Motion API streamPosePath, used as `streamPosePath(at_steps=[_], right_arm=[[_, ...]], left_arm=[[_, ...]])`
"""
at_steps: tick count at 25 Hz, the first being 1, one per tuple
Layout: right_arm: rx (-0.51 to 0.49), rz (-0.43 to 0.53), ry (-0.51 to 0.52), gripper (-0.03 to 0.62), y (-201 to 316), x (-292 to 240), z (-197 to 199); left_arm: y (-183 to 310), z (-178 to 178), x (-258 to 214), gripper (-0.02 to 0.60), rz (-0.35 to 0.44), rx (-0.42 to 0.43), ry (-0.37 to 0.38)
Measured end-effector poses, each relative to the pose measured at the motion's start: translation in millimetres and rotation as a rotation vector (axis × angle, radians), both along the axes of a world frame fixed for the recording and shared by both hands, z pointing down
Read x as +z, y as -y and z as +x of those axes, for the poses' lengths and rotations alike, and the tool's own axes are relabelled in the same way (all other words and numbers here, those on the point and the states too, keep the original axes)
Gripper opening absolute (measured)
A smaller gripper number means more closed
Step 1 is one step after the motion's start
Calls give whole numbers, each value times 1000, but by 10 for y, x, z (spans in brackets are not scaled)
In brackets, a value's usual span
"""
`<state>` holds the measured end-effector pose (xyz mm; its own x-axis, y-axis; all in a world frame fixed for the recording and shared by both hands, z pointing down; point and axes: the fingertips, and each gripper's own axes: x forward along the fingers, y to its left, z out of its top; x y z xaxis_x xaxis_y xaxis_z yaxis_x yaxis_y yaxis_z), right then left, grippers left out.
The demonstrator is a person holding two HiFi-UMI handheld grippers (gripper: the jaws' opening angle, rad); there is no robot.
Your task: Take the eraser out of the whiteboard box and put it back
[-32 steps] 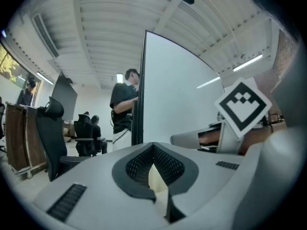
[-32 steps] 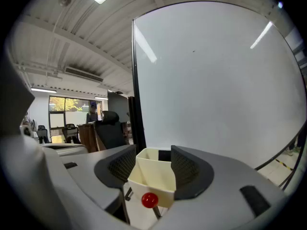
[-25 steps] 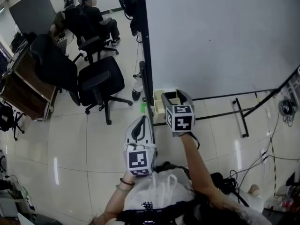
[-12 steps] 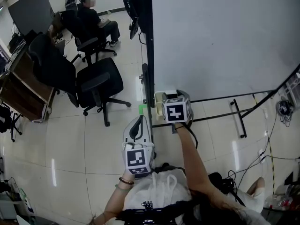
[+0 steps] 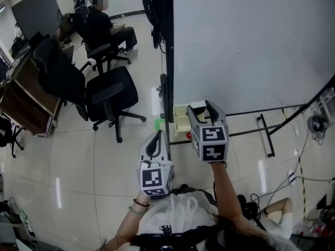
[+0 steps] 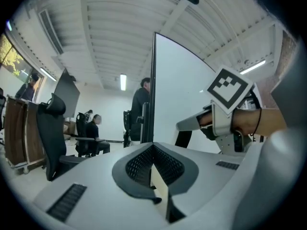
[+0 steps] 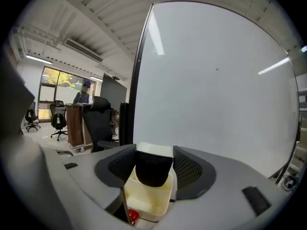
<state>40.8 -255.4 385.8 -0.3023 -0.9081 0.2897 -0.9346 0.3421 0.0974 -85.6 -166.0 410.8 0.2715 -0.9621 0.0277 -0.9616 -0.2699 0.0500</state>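
Note:
The eraser (image 7: 153, 167), a white block with a black felt face, sits between the pads of my right gripper (image 7: 153, 164), whose jaws are closing on it. It hangs just above the cream whiteboard box (image 7: 146, 201). From the head view the right gripper (image 5: 202, 109) is raised over the box (image 5: 181, 121), which hangs at the whiteboard's lower left corner, and the eraser (image 5: 198, 105) shows white at the tips. My left gripper (image 5: 155, 141) hovers lower left of the box, level and shut. In its own view the left gripper (image 6: 153, 169) holds nothing.
The whiteboard (image 5: 246, 41) stands on a black frame with a floor foot (image 5: 266, 132). A small red thing (image 5: 189, 135) shows beside the box's near end. Black office chairs (image 5: 110, 93) and a seated person (image 5: 102, 20) are at the left, beside a wooden desk (image 5: 26, 101).
My right gripper dipped at the box, then rose up and toward me with the eraser between its jaws. The left gripper has stayed put.

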Motion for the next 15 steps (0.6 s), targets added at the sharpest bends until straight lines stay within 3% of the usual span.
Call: streamPosePath(at_steps=[6,10,15], right_arm=[[-27,41,40,253,-531,-205,76],[-27,32,39,253,-628,-77,128],[-30,24,45,253,-643,-27,99]], left_arm=[[-6,70,-6,3,36,22,0],[-13,133,-6,2,36,33,-5],[-56,185,5,2,29,60,42]])
